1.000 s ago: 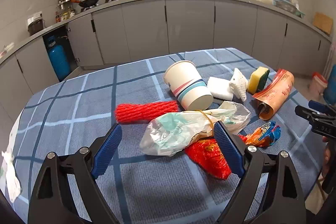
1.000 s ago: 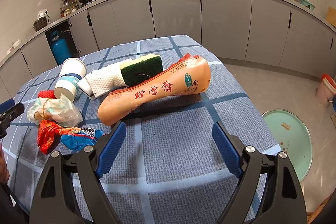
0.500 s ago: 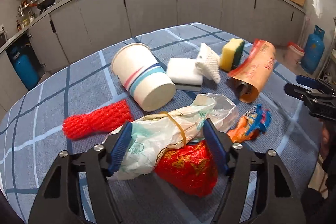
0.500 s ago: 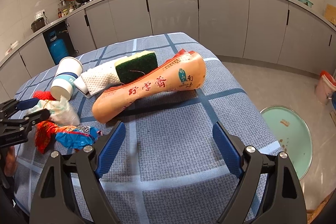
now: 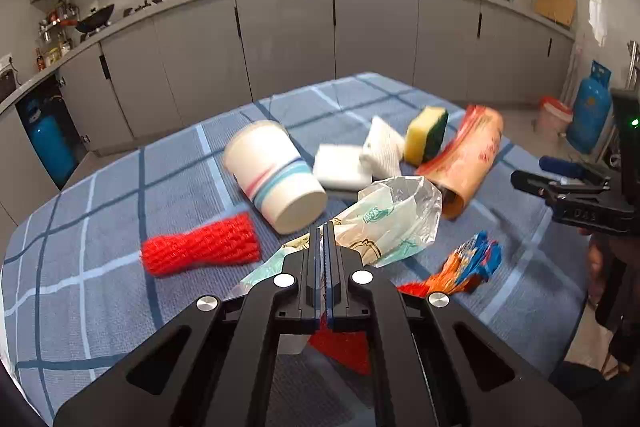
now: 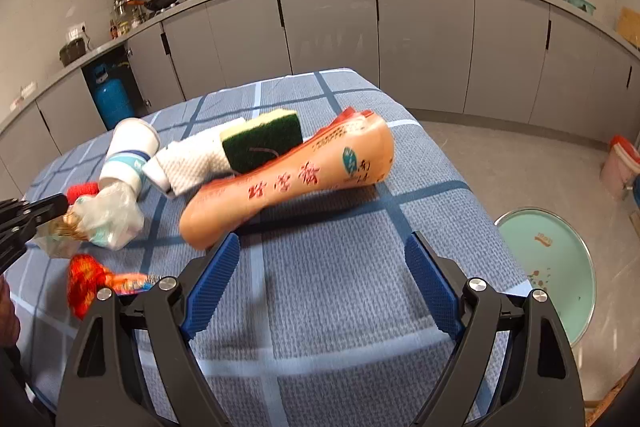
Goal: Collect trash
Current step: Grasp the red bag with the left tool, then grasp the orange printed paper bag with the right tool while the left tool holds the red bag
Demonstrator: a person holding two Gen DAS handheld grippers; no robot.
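My left gripper (image 5: pixel 323 233) is shut on a crumpled clear plastic bag (image 5: pixel 392 223) and holds it over the blue checked tablecloth (image 5: pixel 120 299). The bag also shows in the right wrist view (image 6: pixel 108 219). Around it lie a red foam net (image 5: pixel 200 249), a paper cup (image 5: pixel 276 179), a red wrapper (image 5: pixel 344 345) and an orange-blue wrapper (image 5: pixel 468 265). My right gripper (image 6: pixel 320 287) is open and empty, just in front of a long orange snack bag (image 6: pixel 292 183).
A yellow-green sponge (image 5: pixel 426 135), white cloth (image 5: pixel 382 151) and white pad (image 5: pixel 340 167) lie behind the trash. A round green lid (image 6: pixel 556 271) lies on the floor right of the table. Grey cabinets (image 6: pixel 332 27) stand behind. A blue gas cylinder (image 5: pixel 588 107) stands right.
My left gripper closed on the plastic bag and lifted it a little. The right gripper stayed open and moved slightly closer to the orange snack bag.
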